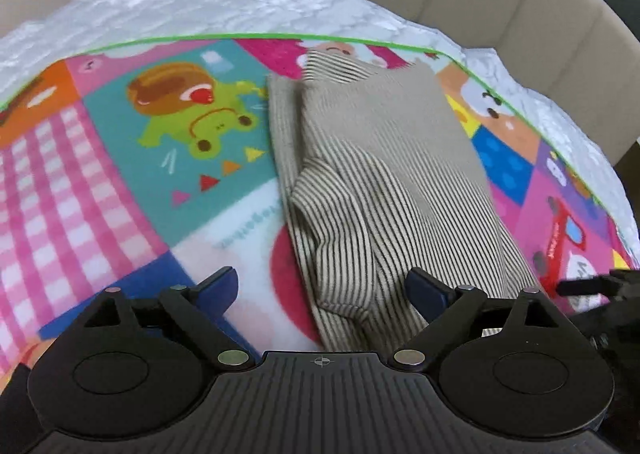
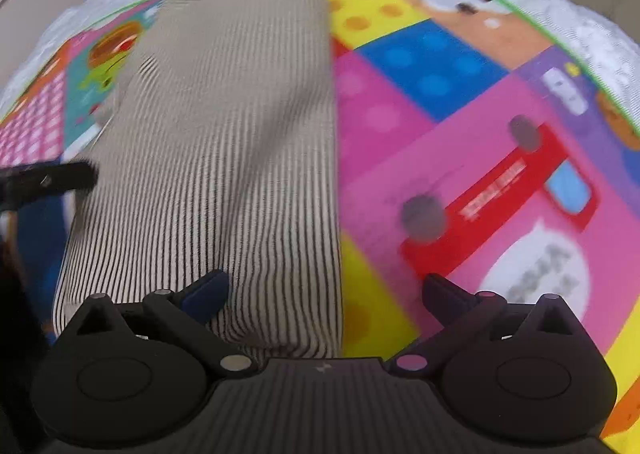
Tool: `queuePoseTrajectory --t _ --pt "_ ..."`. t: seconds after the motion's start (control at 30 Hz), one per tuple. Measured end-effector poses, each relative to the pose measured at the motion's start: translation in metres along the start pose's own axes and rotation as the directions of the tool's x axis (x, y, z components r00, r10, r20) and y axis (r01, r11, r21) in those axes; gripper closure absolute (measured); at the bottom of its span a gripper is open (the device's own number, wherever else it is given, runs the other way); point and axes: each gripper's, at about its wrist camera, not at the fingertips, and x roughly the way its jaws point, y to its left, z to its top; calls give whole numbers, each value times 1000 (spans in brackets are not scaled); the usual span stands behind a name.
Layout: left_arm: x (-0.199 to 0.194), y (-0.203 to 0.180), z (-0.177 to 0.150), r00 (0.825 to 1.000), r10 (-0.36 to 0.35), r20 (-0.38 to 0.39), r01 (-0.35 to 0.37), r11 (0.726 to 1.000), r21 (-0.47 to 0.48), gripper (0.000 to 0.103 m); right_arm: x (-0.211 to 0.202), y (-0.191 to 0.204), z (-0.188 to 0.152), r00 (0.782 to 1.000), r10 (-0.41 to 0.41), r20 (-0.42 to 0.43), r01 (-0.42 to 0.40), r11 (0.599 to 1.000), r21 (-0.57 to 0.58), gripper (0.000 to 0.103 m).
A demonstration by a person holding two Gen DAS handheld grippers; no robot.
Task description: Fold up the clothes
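Striped top (image 1: 384, 174) lying folded lengthwise on the mat (image 1: 120, 158), left gripper (image 1: 324, 286) spread wide above its near hem, right gripper (image 2: 326, 290) spread too, holding nothing

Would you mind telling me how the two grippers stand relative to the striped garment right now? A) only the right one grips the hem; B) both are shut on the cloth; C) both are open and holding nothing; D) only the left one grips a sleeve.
C: the left gripper and right gripper both have their fingers spread wide, with the striped garment lying loose on the colourful mat.
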Motion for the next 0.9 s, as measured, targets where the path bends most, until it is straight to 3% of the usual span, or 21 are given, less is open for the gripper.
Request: queuePoseTrajectory --t 0.43,0.8,0.9 --pt "1 9 -3 1000 1 3 -1 1000 -6 5 -12 35 -14 997 8 83 4 989 -145 0" --pt "10 11 -3 1000 20 -12 -19 999 25 2 -2 28 -12 995 42 87 -33 994 -102 0" --pt "12 13 -2 1000 20 -13 -19 999 29 1 -19 27 -1 983 50 175 -35 995 -88 0"
